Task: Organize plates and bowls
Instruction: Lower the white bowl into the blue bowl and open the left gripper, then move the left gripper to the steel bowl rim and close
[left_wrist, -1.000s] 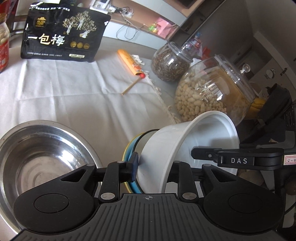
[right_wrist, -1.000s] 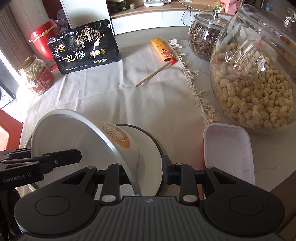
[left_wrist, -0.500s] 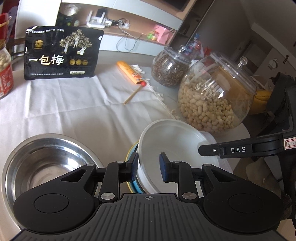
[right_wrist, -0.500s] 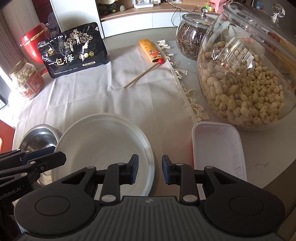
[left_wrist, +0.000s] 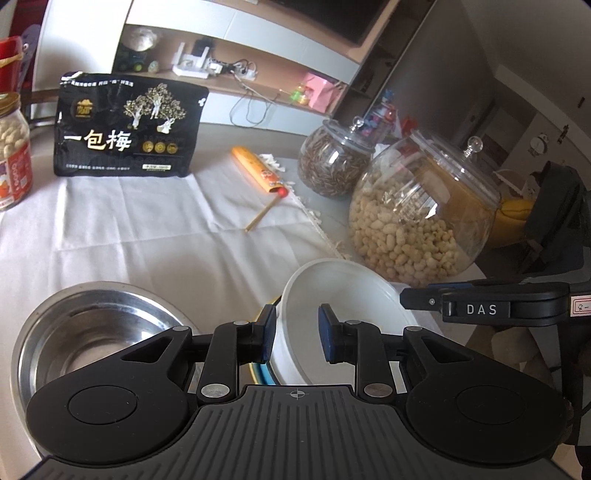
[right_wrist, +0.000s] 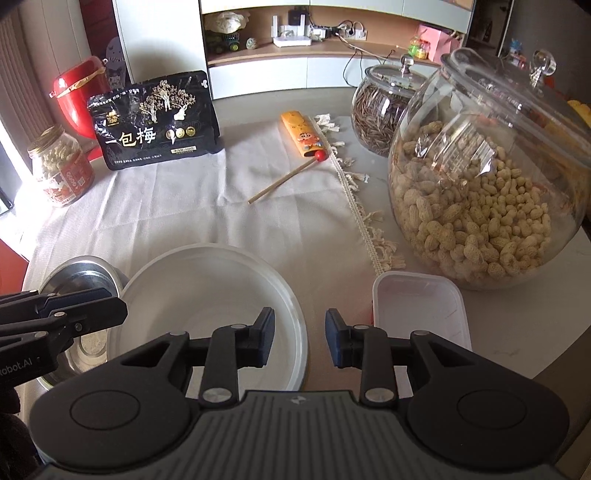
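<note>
One steel bowl (left_wrist: 88, 332) sits left on the table (left_wrist: 147, 236), one white bowl (right_wrist: 207, 295) beside it atop a mostly hidden blue-rimmed plate (left_wrist: 262, 369). Left gripper (left_wrist: 295, 338) and right gripper (right_wrist: 300, 338) both have jaws parted, straddling the white rim, gripping nothing. One white tray (right_wrist: 421, 310), partly cut off.

You saw daylight flooding in from the left, blowing out the white cloth (right_wrist: 155, 206); glare streaked the peanut jar (right_wrist: 487, 192), and fisheye distortion curved and darkened both views' edges.
</note>
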